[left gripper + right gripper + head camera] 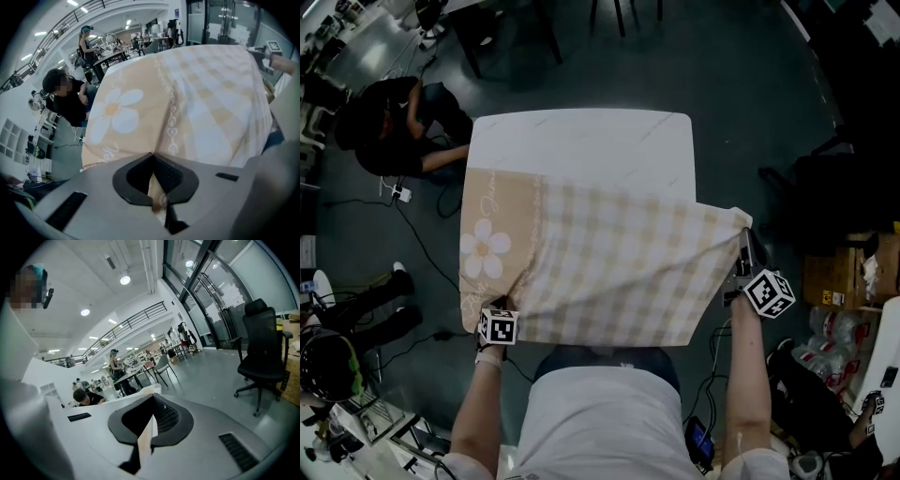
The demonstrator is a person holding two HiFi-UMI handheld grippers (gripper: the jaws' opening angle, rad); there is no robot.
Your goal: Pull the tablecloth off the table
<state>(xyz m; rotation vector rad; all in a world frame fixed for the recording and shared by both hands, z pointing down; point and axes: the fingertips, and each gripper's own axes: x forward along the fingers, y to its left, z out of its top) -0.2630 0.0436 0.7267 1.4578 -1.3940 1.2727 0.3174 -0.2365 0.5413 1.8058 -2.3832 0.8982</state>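
- Each gripper has one near corner of the checked tablecloth. My guess is that two pinch points keep it spread, so it slides off flat instead of bunching up.
- The left gripper has its jaws clamped tight on the cloth. A strip of the beige flower-print border is squeezed between the pads. It sits right at the near-left corner of the table, so that side of the cloth lies flat on the top.
- Pose there: it points steeply down at the table edge, with the forearm running straight out from the body.
- The right gripper is pinched shut on a thin fold of the cloth's edge. It sits out past the table's right edge, and that corner is lifted clear of the top and stretched taut.
- Pose there: it's raised and pointing closer to level, with the arm reaching out to the side.
- The cloth covers the near part of the table and the far strip of white top is bare, so I'd say the pull is partway done.
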